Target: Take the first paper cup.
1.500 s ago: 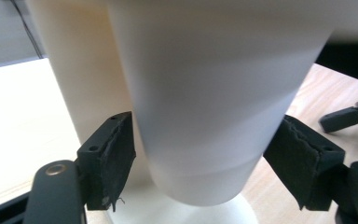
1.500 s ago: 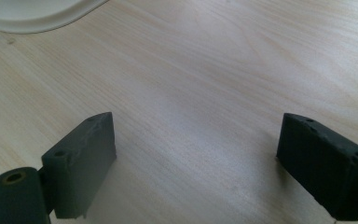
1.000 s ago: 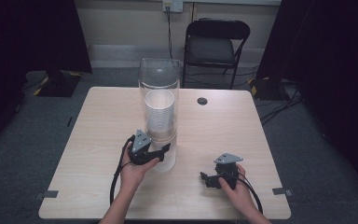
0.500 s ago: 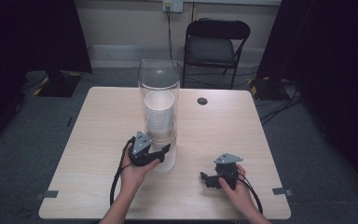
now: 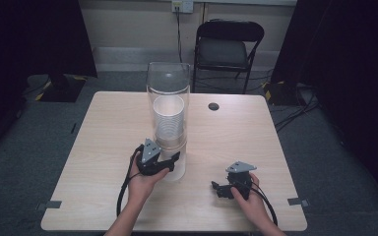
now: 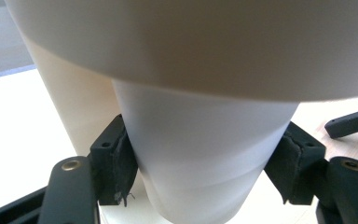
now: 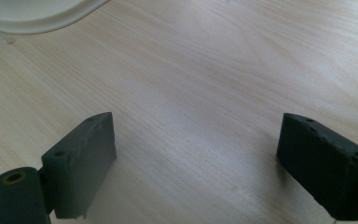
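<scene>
the left hand-held gripper pinches the bottom white paper cup low down; it looks light, thin, easy to crush. the right hand-held gripper rests spread wide.

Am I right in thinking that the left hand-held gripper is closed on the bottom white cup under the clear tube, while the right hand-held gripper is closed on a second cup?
Not quite. The right hand-held gripper holds nothing: the right gripper view shows its jaws open over bare table. The rest stands: the left hand-held gripper is closed on the bottom white cup under the clear tube.
</scene>
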{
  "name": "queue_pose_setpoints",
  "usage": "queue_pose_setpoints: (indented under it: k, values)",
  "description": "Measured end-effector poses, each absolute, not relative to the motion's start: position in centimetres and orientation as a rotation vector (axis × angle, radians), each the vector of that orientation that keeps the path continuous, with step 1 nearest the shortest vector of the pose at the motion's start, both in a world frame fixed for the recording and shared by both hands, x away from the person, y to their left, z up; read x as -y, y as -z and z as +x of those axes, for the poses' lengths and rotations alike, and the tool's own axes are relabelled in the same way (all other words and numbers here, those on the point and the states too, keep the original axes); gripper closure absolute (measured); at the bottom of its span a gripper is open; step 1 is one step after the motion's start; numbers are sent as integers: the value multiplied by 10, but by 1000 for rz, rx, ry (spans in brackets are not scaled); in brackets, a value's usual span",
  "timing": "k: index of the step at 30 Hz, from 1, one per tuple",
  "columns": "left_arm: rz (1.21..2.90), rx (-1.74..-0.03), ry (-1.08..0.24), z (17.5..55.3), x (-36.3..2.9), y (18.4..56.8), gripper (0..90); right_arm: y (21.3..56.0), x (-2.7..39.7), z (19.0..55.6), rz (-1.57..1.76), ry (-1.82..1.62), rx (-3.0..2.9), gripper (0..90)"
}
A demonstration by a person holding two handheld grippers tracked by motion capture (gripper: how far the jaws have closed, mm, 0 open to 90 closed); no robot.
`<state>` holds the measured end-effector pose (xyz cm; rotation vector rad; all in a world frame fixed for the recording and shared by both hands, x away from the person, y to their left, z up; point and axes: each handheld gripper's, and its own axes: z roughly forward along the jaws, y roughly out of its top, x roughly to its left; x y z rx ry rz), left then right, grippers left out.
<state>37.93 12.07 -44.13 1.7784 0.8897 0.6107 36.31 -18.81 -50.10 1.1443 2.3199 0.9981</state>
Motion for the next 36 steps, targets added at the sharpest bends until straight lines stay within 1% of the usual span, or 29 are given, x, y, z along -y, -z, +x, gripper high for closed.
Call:
queue_pose_setpoints:
  k: [15,33,36]
  values:
    - [1783,-891,-602,379,-120,441,333,501,188,363,1147,-998,-2319,110]
    - [1794,-887,-636,379,-118,442,333,501,188,363,1147,-998,-2319,110]
    - [1783,-884,-662,380,-115,445,333,501,188,363,1146,-998,-2319,110]
